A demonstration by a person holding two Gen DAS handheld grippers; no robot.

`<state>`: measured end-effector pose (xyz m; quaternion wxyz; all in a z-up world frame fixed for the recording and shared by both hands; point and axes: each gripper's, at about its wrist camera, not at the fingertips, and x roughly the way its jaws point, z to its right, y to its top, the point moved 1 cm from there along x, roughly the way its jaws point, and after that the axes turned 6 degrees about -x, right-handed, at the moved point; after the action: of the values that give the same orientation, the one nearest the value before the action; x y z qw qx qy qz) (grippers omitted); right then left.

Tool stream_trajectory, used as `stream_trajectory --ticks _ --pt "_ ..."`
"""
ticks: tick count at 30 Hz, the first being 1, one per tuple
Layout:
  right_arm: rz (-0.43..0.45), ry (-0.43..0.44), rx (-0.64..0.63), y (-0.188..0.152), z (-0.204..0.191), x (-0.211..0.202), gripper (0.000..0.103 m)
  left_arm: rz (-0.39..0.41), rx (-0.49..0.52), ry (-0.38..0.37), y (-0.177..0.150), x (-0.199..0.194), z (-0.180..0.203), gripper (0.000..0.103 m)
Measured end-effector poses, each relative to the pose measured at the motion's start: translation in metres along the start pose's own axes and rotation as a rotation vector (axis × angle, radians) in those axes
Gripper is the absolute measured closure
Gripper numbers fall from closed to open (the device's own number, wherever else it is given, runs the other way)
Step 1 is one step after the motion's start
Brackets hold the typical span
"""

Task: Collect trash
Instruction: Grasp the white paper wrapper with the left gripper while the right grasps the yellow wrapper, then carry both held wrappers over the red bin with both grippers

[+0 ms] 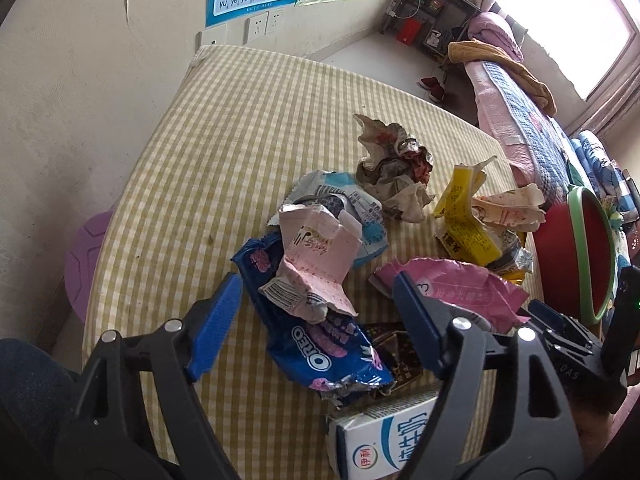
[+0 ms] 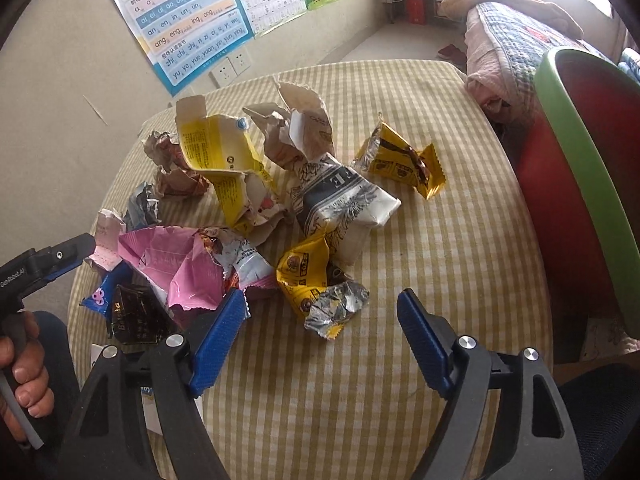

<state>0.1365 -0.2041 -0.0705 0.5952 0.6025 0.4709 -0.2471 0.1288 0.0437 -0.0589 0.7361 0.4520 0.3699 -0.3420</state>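
Note:
Trash lies heaped on a table with a yellow checked cloth (image 1: pixel 240 128). My left gripper (image 1: pixel 316 284) is open, its blue fingers on either side of a blue Oreo wrapper (image 1: pixel 320 344) and a crumpled pink carton (image 1: pixel 312 256), with no pad pressing. A milk carton (image 1: pixel 384 440) lies just below it, and a pink wrapper (image 1: pixel 452 284) to the right. My right gripper (image 2: pixel 322 296) is open over a yellow wrapper with a silver inside (image 2: pixel 316 284). Beyond lie a black-and-white bag (image 2: pixel 344 204), a yellow carton (image 2: pixel 216 148) and a pink wrapper (image 2: pixel 168 264).
A red bin with a green rim (image 2: pixel 580 168) stands at the table's right edge. A purple stool (image 1: pixel 86 256) sits left of the table by the wall. A bed with quilts (image 1: pixel 520 120) is behind on the right. A hand (image 2: pixel 24 380) holds the left gripper's handle.

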Motion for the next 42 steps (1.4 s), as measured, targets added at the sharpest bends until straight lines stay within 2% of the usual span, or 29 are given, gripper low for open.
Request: stream_trajectory --ticks 2,5,11,18,20,21,23,26,27,28,29,34,42 --pt "0.010 0.006 -0.004 0.004 -0.002 0.001 0.034 -0.016 -0.004 -0.005 -0.002 0.006 -0.001 0.034" --pt "0.026 0.010 0.007 0.008 -0.002 -0.001 0.040 -0.021 -0.012 -0.015 -0.003 0.009 -0.004 0.034" --pt "0.049 0.004 0.047 0.002 0.006 -0.011 0.043 -0.011 -0.018 -0.009 -0.004 0.009 -0.012 0.034" --pt "-0.018 0.034 -0.003 -0.001 -0.005 0.007 0.057 -0.014 -0.007 -0.003 -0.005 0.012 -0.011 0.034" --pt "-0.019 0.023 -0.027 0.000 -0.009 0.010 0.064 -0.016 -0.006 -0.001 -0.005 0.014 -0.011 0.040" --pt "-0.020 0.019 -0.034 0.000 -0.010 0.012 0.071 -0.021 -0.006 0.001 -0.005 0.016 -0.011 0.043" --pt "-0.025 0.016 -0.042 -0.001 -0.010 0.013 0.083 -0.029 -0.006 0.006 -0.006 0.018 -0.012 0.057" --pt "-0.027 0.023 -0.042 -0.002 -0.009 0.012 0.098 -0.030 -0.003 -0.004 -0.005 0.018 -0.013 0.066" --pt "-0.026 0.027 -0.041 -0.002 -0.010 0.012 0.098 -0.028 0.002 -0.007 -0.005 0.017 -0.012 0.069" --pt "-0.022 0.032 -0.038 -0.003 -0.010 0.011 0.099 -0.025 0.007 -0.005 -0.005 0.016 -0.011 0.080" --pt "-0.018 0.033 -0.039 -0.002 -0.010 0.010 0.099 -0.026 0.013 -0.001 -0.006 0.016 -0.010 0.083" --pt "0.007 0.036 -0.045 -0.001 -0.013 0.000 0.099 -0.015 0.024 -0.008 -0.007 0.009 -0.008 0.084" --pt "0.068 0.035 -0.044 0.000 -0.015 -0.024 0.099 0.053 0.045 -0.012 -0.010 -0.022 0.001 0.084"
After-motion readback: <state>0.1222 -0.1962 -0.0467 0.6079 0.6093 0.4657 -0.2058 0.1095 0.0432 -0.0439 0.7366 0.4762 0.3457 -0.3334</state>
